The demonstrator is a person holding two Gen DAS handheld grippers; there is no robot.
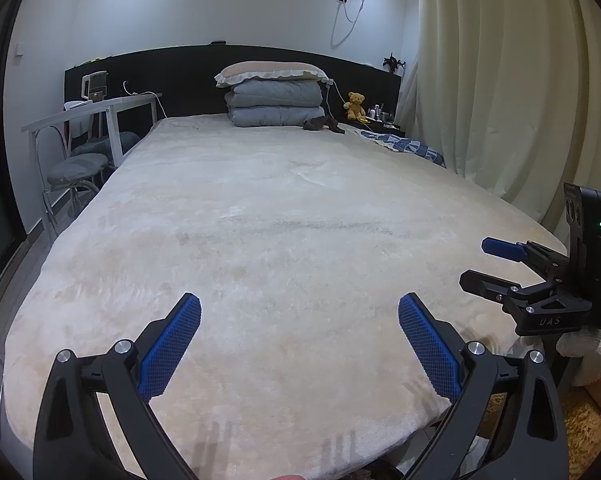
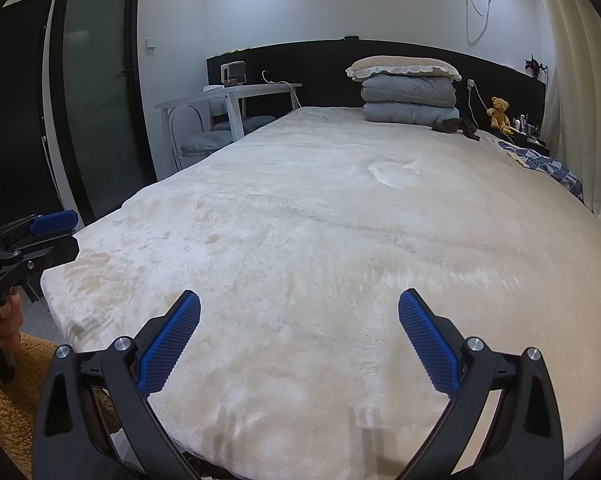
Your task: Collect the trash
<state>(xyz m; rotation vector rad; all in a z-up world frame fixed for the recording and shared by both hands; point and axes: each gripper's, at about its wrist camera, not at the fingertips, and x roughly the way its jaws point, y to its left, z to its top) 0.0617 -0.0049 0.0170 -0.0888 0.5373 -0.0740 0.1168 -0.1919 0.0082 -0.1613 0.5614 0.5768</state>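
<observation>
- A glass door (image 2: 100, 112) with a dark frame stands at the far left of the room.
- A white desk (image 1: 92, 114) with chairs (image 1: 74, 168) tucked under it sits just left of the bed.
- The left tongs (image 1: 300, 334) hover over the foot of the bed, spread wide, holding nothing.
- The bed (image 1: 280, 220) carries a cream fluffy blanket; no trash shows on it in either view, so I cannot tell where any lies.
- A pillow (image 1: 270, 72) tops a folded grey quilt (image 1: 274, 106) at the headboard.
- A dark piece of cloth (image 1: 324, 124) lies just right of the quilt.
- A teddy bear (image 1: 355, 105) sits on the bedside shelf.
- The right tongs (image 2: 299, 330) also hang wide apart and empty, beside the left pair.
- Cream curtains (image 1: 500, 80) cover the right side.
</observation>
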